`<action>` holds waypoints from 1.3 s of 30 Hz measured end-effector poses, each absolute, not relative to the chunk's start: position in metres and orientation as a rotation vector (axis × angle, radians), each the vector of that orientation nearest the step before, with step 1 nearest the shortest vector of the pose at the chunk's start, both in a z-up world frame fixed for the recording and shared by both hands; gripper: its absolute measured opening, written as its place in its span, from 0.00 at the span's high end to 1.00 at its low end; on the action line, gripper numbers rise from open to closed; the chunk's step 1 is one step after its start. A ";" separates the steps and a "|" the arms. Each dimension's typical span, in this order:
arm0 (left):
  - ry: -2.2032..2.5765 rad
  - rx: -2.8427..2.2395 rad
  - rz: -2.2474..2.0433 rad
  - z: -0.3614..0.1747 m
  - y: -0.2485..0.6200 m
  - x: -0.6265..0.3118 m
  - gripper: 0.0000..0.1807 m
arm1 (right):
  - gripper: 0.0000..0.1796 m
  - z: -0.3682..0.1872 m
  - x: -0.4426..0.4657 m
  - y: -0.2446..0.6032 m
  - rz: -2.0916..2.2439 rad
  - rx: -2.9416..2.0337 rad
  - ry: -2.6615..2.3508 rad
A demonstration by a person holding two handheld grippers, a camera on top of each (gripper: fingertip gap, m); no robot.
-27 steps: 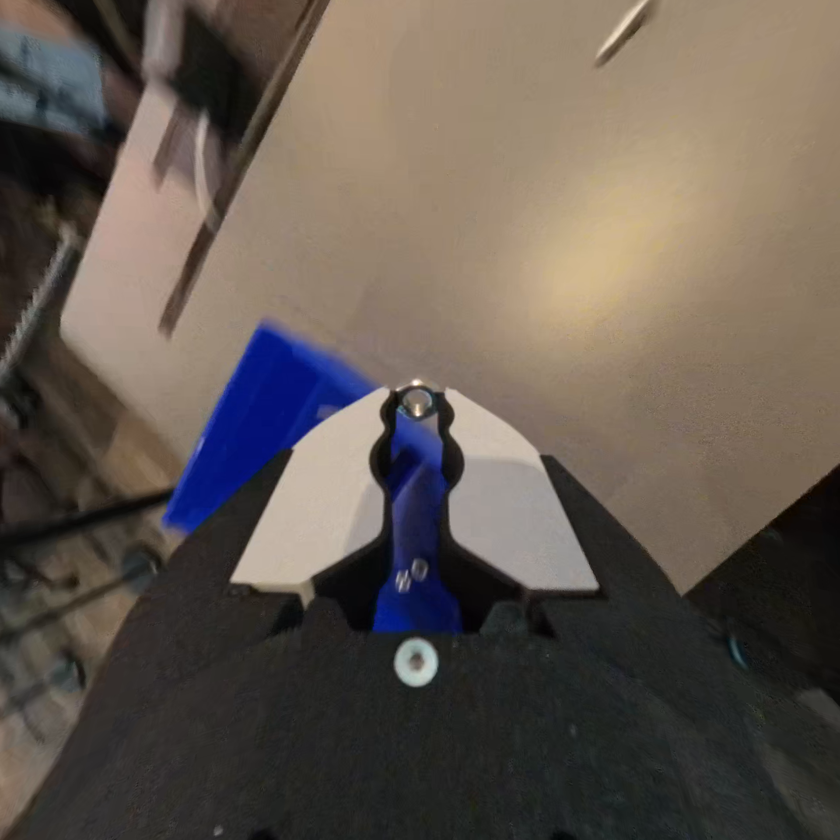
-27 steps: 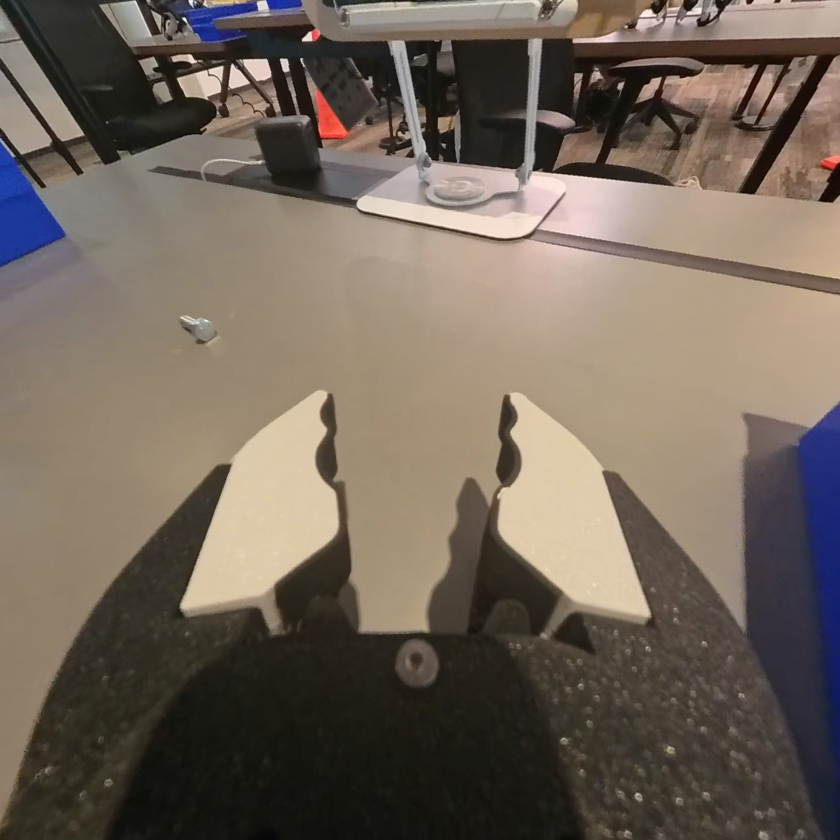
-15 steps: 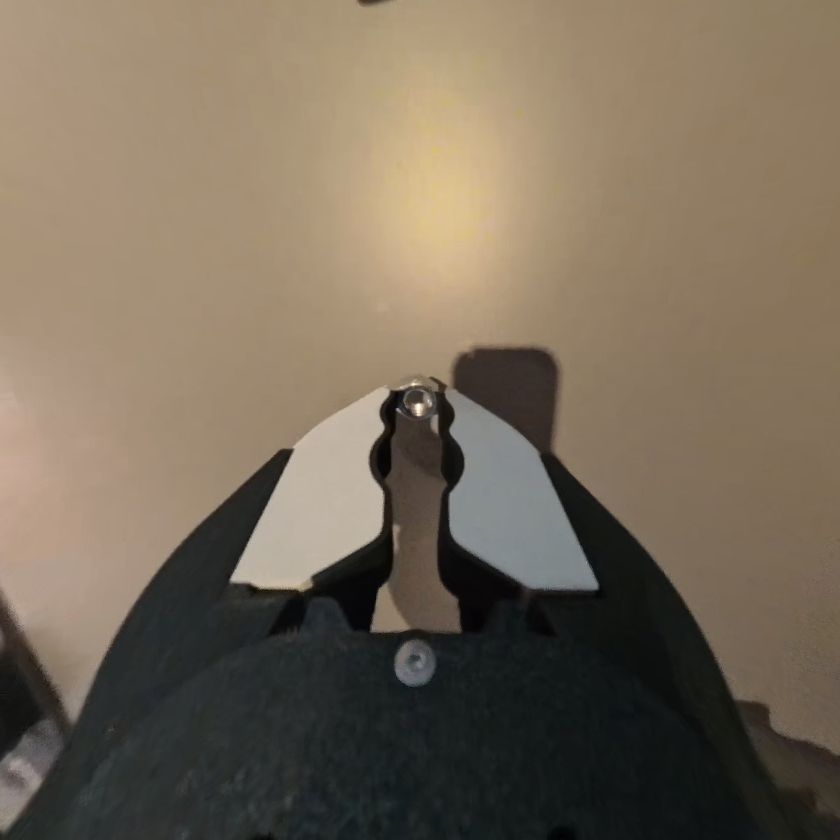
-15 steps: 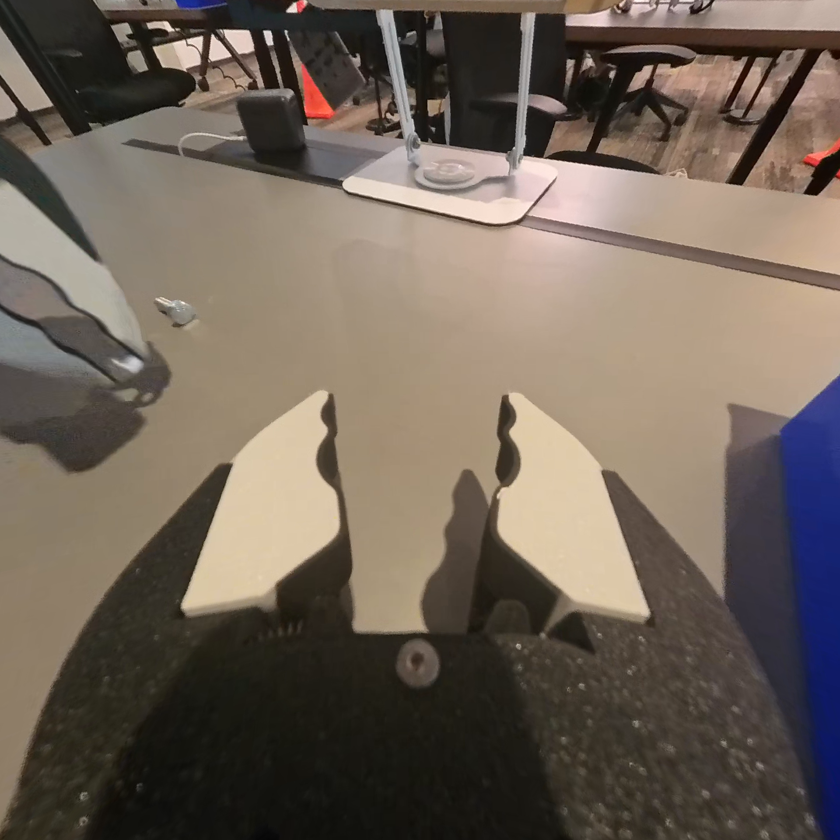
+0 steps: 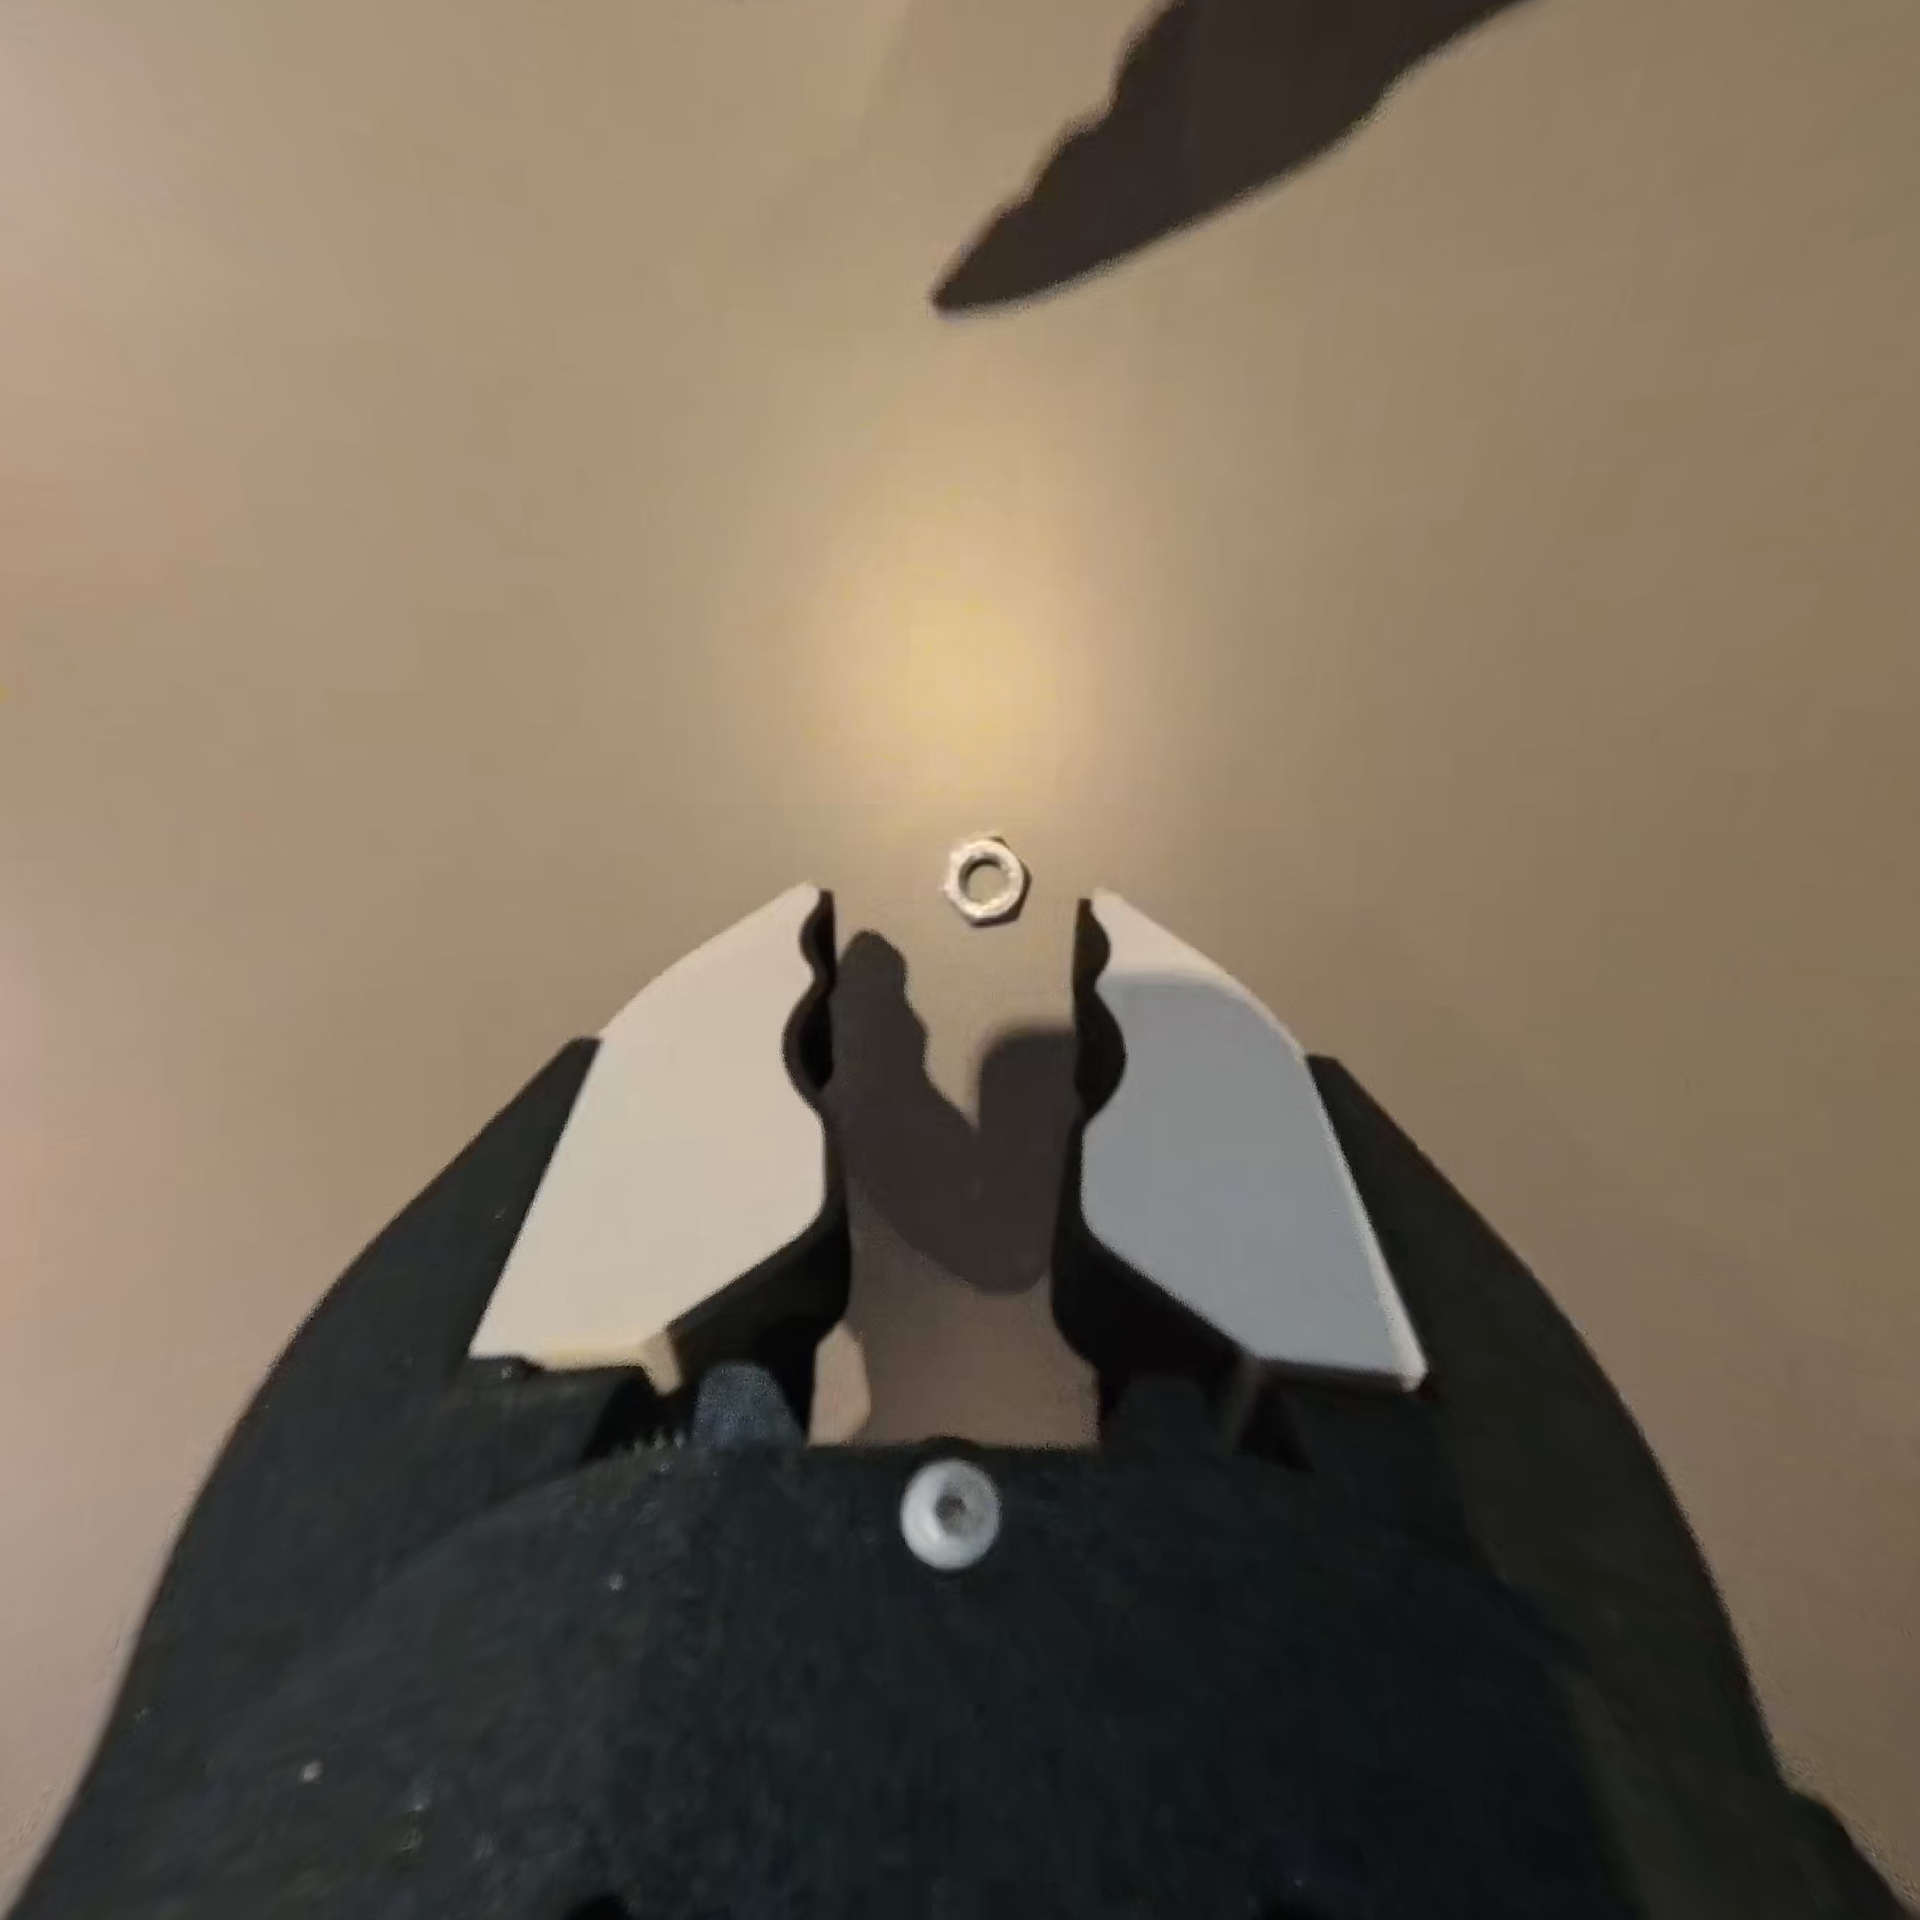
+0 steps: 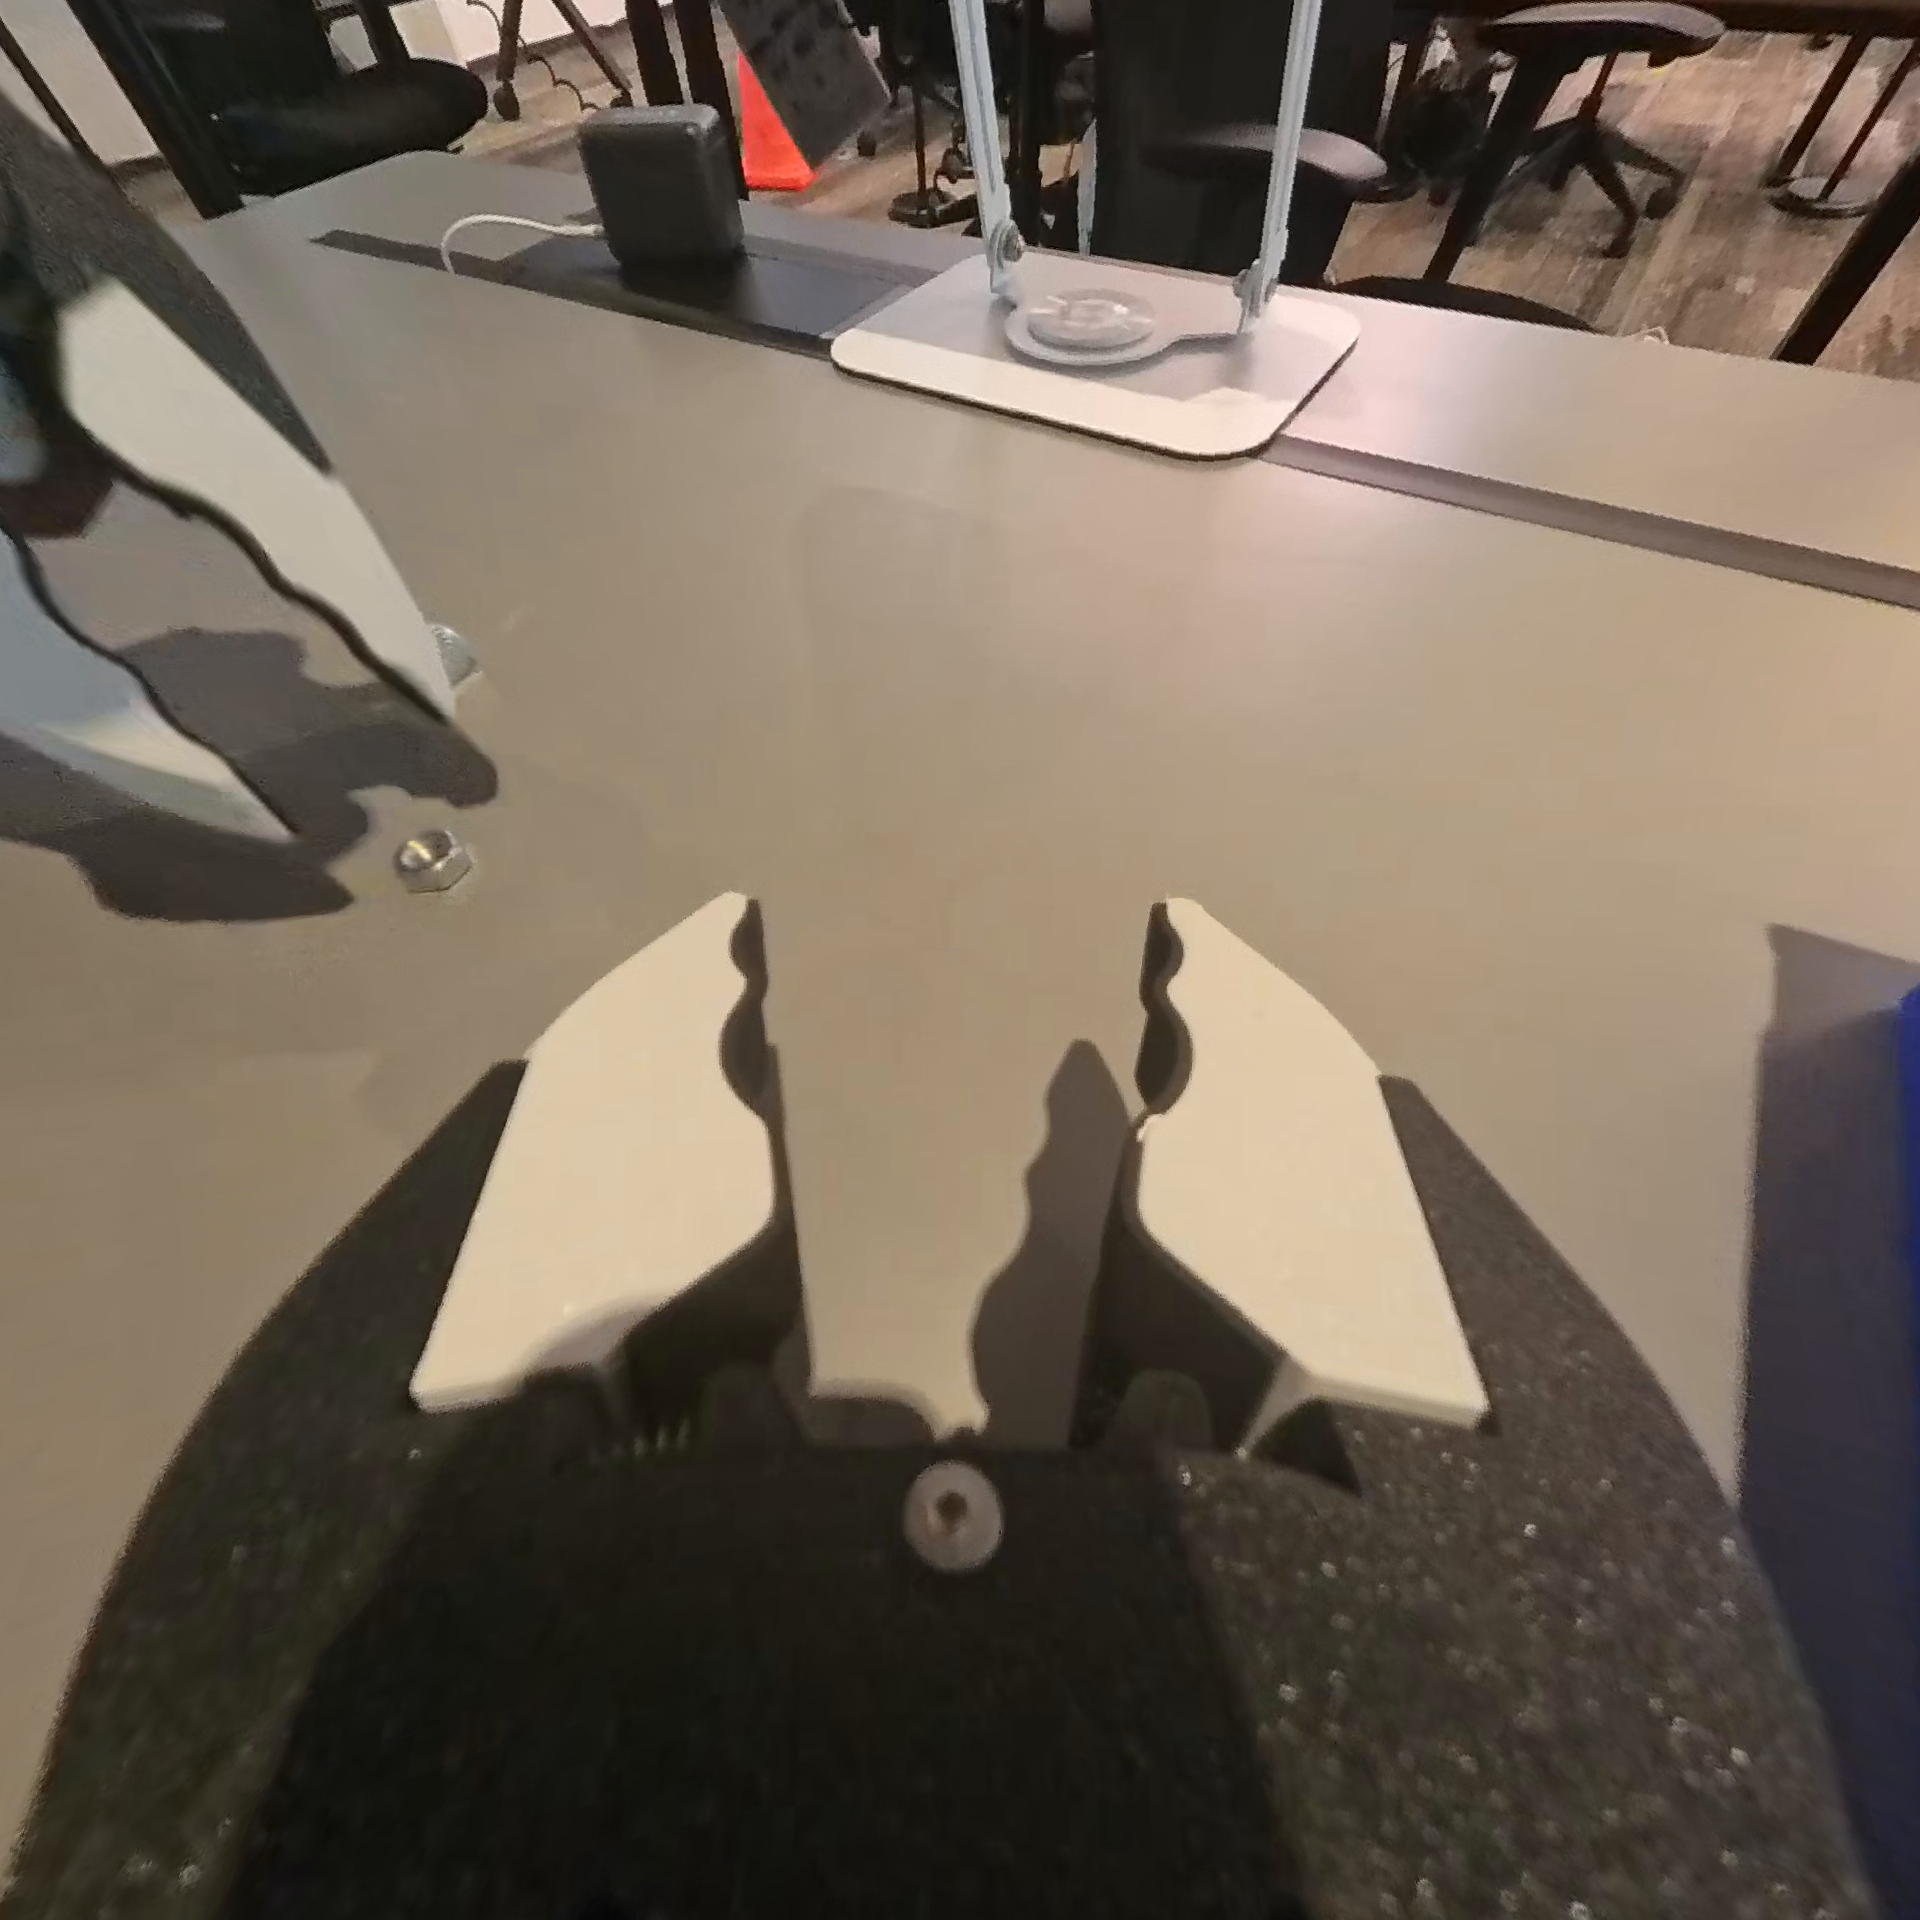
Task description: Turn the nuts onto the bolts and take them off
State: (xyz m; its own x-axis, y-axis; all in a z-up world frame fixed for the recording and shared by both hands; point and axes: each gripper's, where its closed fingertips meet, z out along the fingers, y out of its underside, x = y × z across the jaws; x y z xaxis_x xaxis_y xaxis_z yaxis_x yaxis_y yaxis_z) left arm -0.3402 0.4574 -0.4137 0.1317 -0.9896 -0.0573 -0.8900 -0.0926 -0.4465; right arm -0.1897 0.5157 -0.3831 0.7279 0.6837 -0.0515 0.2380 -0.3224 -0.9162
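nut lies loose on table, blue bin contents hidden.

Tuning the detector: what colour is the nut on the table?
Silvery metal nut, clearest in the left wrist view.

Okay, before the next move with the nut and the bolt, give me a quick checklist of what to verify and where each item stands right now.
1. Nut lying flat on the table, hole up: ok.
2. Left gripper let go of the nut, fingers apart and not touching it: ok.
3. Right gripper open and empty, ready to pick: ok.
4. Bolt in view and reachable: not ok, mostly hidden behind the left gripper's finger in the right wrist view.
5. Bolt's direction on the table: cannot tell.
6. Blue bin clear of the right gripper's fingers: ok.
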 end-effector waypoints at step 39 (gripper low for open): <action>0.648 -1.739 -0.569 -0.339 0.494 -0.532 0.69 | 0.85 -0.431 -0.438 0.494 0.425 -1.961 -2.173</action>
